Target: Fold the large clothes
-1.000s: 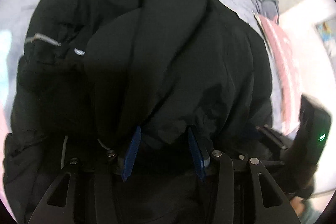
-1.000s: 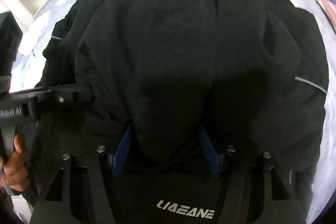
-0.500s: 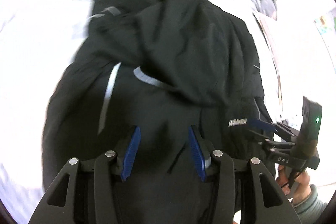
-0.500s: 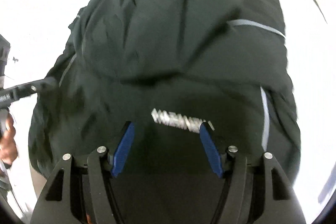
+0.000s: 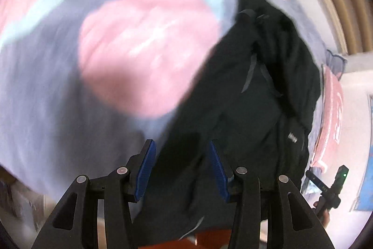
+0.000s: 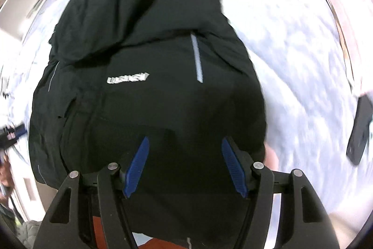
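The black jacket [image 6: 144,76] lies bunched on the bedsheet [image 6: 303,67]. Left gripper [image 5: 179,165] and right gripper [image 6: 184,162] both stand open, empty. The fabric looks soft, bulky and slippery; grasp hem or seams.

We see the left gripper [image 5: 180,167] as matte black angular arms with triangular cut-outs and round silver screws at the joints; its fingers [image 5: 145,168] carry ribbed blue pads. The right gripper [image 6: 186,163] is built the same (black linkages, silver screws, blue ribbed fingers [image 6: 137,165]). At the lower right of the left wrist view, the other handset shows a small green light, with a sliver of skin below it, too blurred for more.
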`<action>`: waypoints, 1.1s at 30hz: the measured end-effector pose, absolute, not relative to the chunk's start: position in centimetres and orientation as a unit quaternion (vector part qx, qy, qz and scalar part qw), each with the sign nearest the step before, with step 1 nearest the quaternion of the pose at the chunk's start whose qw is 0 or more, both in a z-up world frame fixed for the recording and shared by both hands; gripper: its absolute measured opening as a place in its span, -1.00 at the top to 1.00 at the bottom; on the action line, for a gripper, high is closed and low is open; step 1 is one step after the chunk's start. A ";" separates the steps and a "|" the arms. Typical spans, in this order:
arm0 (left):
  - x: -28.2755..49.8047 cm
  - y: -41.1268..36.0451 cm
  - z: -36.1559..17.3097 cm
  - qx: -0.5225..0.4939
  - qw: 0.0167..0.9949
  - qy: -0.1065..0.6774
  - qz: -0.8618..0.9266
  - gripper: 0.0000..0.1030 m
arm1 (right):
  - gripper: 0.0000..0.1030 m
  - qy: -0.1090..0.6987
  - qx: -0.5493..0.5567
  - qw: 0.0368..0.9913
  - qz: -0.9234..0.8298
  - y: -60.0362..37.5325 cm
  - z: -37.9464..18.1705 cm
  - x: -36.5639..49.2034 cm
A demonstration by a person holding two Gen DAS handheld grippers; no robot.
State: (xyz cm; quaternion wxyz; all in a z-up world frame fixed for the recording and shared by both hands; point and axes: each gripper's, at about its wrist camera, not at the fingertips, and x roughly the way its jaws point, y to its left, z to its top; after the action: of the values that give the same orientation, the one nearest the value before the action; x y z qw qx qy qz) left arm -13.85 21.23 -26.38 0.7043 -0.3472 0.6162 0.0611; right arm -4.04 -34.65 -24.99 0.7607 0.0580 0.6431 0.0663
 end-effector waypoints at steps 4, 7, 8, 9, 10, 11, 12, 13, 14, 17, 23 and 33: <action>-16.7 22.0 -29.3 -0.403 0.669 0.622 0.050 0.05 | -0.32 0.653 0.064 0.753 0.055 -35.4 -25.7 -4.9; -17.5 21.0 -30.8 -0.431 0.653 0.622 0.029 0.00 | -0.32 0.659 0.062 0.747 0.052 -35.8 -26.0 -5.4; -17.6 20.6 -31.1 -0.434 0.651 0.622 0.027 -0.01 | -0.32 0.661 0.062 0.746 0.049 -36.1 -26.2 -5.7; -17.8 20.4 -31.3 -0.438 0.651 0.619 0.021 -0.01 | -0.32 0.662 0.061 0.745 0.045 -36.4 -26.2 -5.9; -17.8 20.0 -31.2 -0.445 0.652 0.613 0.008 -0.01 | -0.32 0.662 0.062 0.746 0.037 -37.0 -26.2 -6.2; -17.8 19.6 -30.8 -0.443 0.658 0.609 0.001 0.00 | -0.32 0.663 0.065 0.745 0.032 -37.4 -26.1 -6.4; -17.8 19.2 -30.1 -0.443 0.668 0.598 -0.013 0.00 | -0.32 0.664 0.071 0.744 0.027 -38.1 -26.1 -6.7; -17.8 18.7 -29.5 -0.454 0.671 0.586 -0.035 0.00 | -0.32 0.665 0.076 0.743 0.022 -38.9 -26.1 -7.1; -17.7 18.3 -29.1 -0.469 0.669 0.574 -0.059 0.00 | -0.32 0.667 0.082 0.740 0.016 -39.9 -26.2 -7.6; -17.2 16.6 -28.1 -0.484 0.670 0.553 -0.105 -0.01 | -0.32 0.680 0.103 0.726 0.020 -42.0 -26.7 -9.1; -15.8 15.2 -29.7 -0.437 0.658 0.606 -0.089 -0.05 | -0.30 0.699 0.131 0.701 0.056 -42.2 -28.6 -12.0; -14.9 13.2 -27.6 -0.424 0.672 0.593 -0.129 0.00 | 0.22 0.673 0.199 0.697 0.145 -40.2 -25.9 -12.9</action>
State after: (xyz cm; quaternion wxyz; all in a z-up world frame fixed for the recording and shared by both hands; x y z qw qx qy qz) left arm -14.88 13.17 -27.65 0.6722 -0.4240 0.5931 -0.1287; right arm -12.95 -40.20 -25.92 0.6973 0.1993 0.6731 0.1449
